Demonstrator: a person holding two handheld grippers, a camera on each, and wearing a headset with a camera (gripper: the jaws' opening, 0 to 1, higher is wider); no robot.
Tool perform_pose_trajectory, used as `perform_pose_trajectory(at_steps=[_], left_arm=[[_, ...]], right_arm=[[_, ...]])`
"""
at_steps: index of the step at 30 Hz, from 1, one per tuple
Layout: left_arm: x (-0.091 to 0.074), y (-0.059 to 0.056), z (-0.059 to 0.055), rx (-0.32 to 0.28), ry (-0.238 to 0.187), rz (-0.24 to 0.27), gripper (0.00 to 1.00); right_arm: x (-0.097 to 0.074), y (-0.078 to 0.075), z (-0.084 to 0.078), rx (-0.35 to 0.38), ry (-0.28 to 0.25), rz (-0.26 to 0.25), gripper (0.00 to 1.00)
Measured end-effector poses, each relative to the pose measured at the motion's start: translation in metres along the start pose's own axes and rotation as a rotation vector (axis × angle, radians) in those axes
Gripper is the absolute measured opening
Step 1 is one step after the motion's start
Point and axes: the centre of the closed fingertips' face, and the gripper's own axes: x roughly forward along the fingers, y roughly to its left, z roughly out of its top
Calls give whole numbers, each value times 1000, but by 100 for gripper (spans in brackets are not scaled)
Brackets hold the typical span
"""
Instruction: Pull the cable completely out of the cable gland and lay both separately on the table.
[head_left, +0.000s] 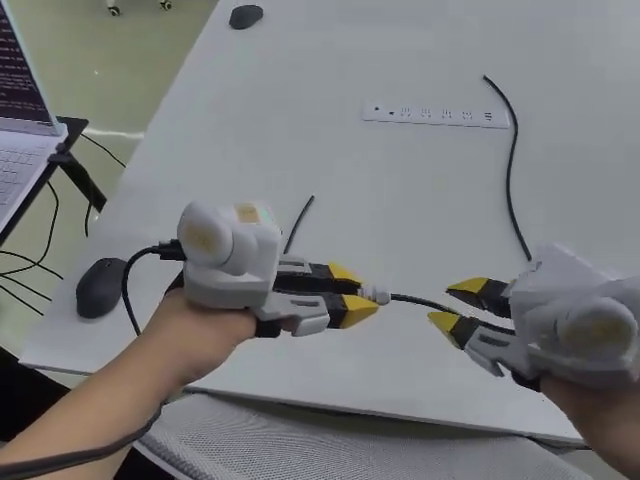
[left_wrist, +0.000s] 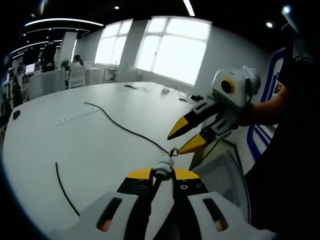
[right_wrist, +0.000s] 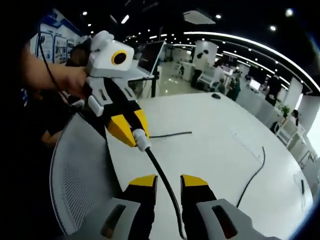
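My left gripper (head_left: 362, 293) is shut on the small pale cable gland (head_left: 377, 295), which it holds above the table's near edge. The gland (left_wrist: 163, 167) pokes out between its yellow tips. From the gland a black cable (head_left: 510, 180) runs right, then curves away across the white table (head_left: 300, 120). My right gripper (head_left: 442, 305) stands open, a little right of the gland, with the cable (right_wrist: 160, 170) passing between its jaws without being pinched. In the right gripper view the left gripper (right_wrist: 135, 135) and gland (right_wrist: 141, 142) are straight ahead.
A short loose piece of black cable (head_left: 298, 225) lies on the table behind the left gripper. A flush socket strip (head_left: 435, 115) sits further back. A mouse (head_left: 100, 287), a laptop (head_left: 20, 110) and a mesh chair (head_left: 300, 440) border the table.
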Motion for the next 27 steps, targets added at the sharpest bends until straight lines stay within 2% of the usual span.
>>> perform_pose_trajectory(at_steps=[2,7,14,18,27], left_arm=[[1,1,-2,8,15,6,15],[0,2,0,-1,10,12,15],[3,3,-1,3,24,16,15],[4,3,-4,6,38,21,15],[6,2,-8,1,49,23,15]], right_arm=[[4,8,5,-49,-3,9,10],[15,20,-1,-59,35,36,10],[19,21,4,-105,29,28,6],[22,22,1,-176,45,15,4],[24,23,-2,-166,50,17,2]])
